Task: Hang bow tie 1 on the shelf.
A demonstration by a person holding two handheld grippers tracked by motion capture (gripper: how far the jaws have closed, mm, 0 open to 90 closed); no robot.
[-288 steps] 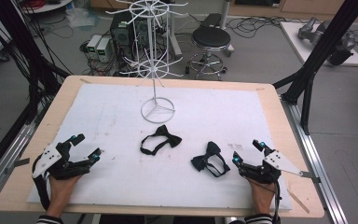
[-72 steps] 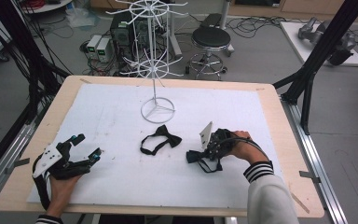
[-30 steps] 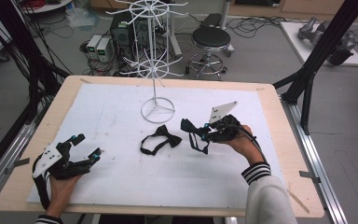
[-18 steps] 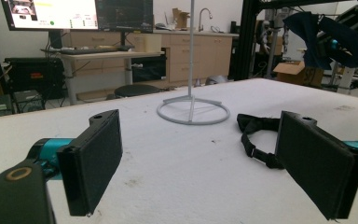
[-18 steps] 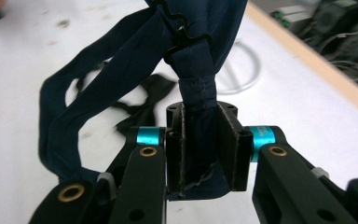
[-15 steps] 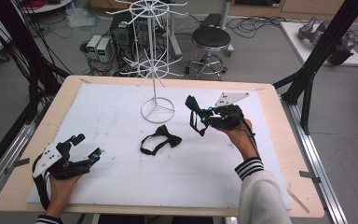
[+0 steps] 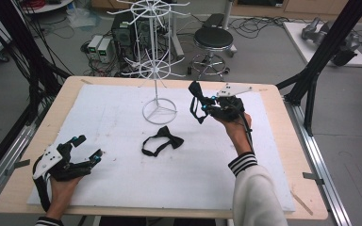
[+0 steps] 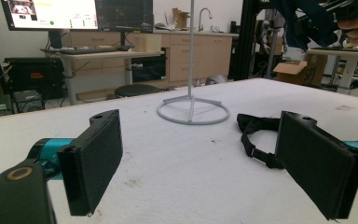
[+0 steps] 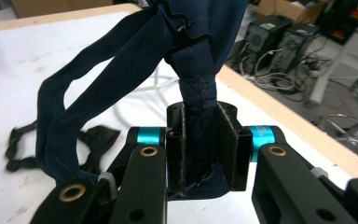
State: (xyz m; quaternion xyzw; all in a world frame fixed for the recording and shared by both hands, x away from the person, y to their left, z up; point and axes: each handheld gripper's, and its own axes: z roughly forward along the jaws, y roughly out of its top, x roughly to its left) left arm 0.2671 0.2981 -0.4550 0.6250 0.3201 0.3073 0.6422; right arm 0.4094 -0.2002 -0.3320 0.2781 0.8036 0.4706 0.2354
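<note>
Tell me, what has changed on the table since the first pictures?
The right tongs took hold of the dark blue fabric bow tie with its strap near the table's right front, shut on it and lifted it up toward the white wire display stand. The left tongs, open, and the black fabric bow tie on the white sheet stayed put.

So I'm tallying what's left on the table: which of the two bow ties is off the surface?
The navy bow tie, pinched in the right gripper and lifted near the white wire stand. The black bow tie lies flat on the white board.
</note>
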